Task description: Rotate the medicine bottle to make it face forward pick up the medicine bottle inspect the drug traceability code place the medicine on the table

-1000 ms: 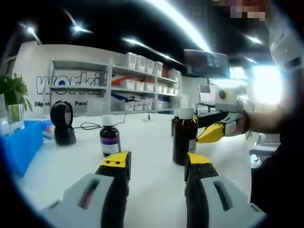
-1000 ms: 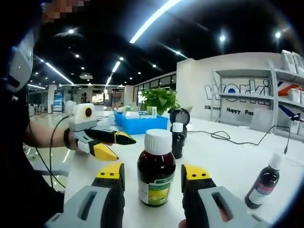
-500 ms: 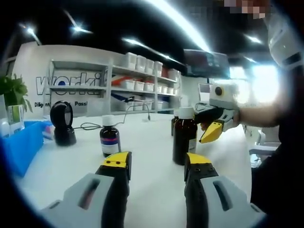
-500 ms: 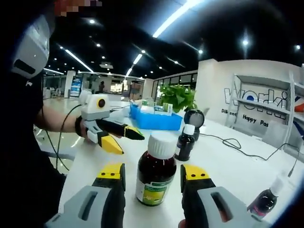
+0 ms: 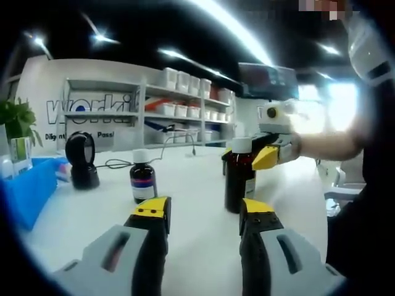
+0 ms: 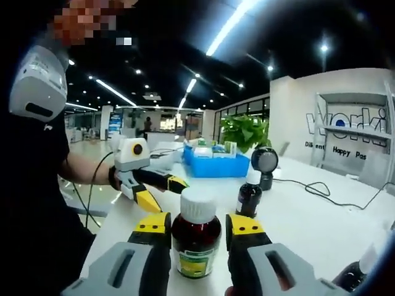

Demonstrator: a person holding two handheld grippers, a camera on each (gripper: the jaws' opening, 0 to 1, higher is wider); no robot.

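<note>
Dark brown glass medicine bottle with white cap [image 6: 196, 239] stood upright on the white table [image 6: 308, 216], right gripper [image 6: 197, 227] jaws flanking it; actual grip unclear. Left gripper [image 5: 203, 213] spread, holding nothing, bare tabletop ahead. Small dark bottle [image 5: 142, 179] well apart.

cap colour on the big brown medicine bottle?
White cap on the medicine bottle, clearest in the right gripper view.

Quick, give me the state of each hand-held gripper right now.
Left hand-held gripper: open, holding nothing, low over the table.
Right hand-held gripper: jaws on either side of the large brown medicine bottle; whether it is gripping yet cannot be told.
</note>
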